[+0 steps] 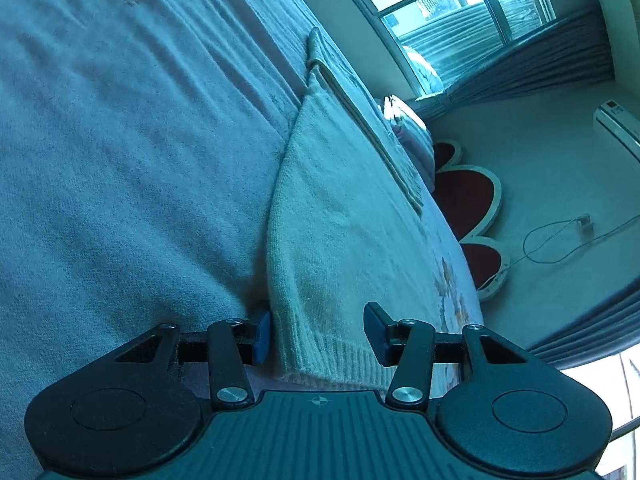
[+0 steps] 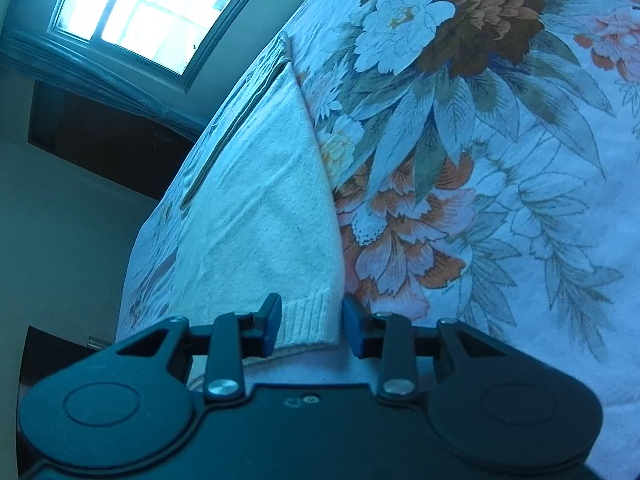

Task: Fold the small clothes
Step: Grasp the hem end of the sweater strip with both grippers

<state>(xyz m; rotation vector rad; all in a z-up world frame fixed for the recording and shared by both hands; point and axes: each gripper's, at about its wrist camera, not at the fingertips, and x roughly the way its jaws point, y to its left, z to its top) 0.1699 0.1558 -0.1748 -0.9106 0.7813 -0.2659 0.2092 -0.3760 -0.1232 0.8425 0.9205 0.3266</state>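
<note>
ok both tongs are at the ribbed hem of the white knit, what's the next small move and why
Probably close both tongs on the ribbed hem. The left tongs and right tongs each straddle a hem corner, and at least one pad of each looks clear of the knit. The white knit lies flat on the floral bedspread.

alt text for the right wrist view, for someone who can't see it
The right gripper straddles the ribbed hem of a white knit garment lying on a floral bedspread, pads at either edge of it. A bright window is upper left.
</note>
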